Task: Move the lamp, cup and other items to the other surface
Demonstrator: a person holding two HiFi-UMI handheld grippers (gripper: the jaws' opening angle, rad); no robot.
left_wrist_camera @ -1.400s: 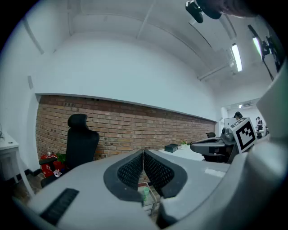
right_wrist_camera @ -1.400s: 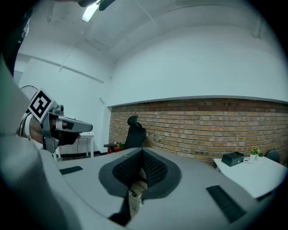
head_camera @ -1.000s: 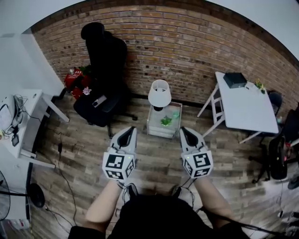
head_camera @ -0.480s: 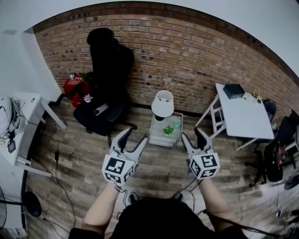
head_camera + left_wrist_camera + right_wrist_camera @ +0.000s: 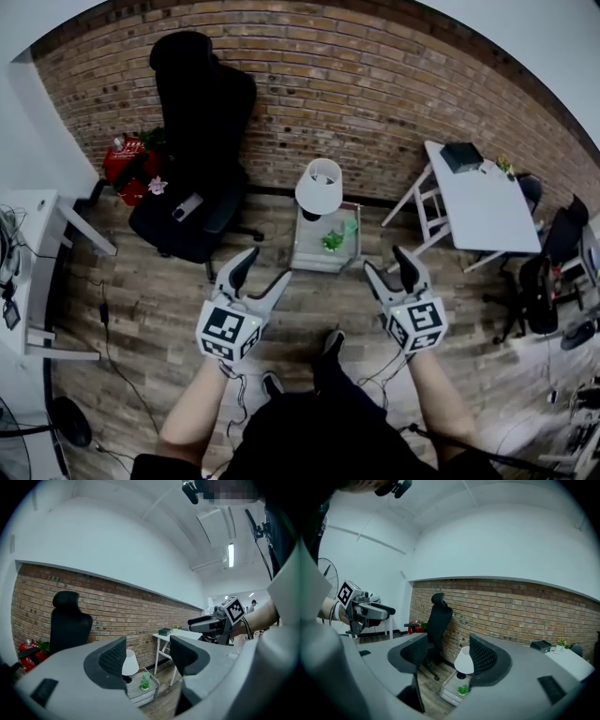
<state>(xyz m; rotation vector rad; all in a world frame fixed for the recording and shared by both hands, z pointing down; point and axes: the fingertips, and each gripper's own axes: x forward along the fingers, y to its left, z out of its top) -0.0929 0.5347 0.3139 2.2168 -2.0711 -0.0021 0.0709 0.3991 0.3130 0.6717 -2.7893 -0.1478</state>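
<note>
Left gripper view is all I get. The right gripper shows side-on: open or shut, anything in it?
Observer: In its own view the right gripper has its jaws apart. They have just been opening, and there is nothing between them.
Operator: My jaw covers the chair seat. Anything on it?
Observer: Yes. In the head view a small flat grey thing lies on the seat of the chair. I can't tell what it is.
Operator: Are we at the low table yet?
Observer: No. In the head view both grippers hang over the floor, short of the low table. The left gripper has also just been opening its jaws and is empty.
</note>
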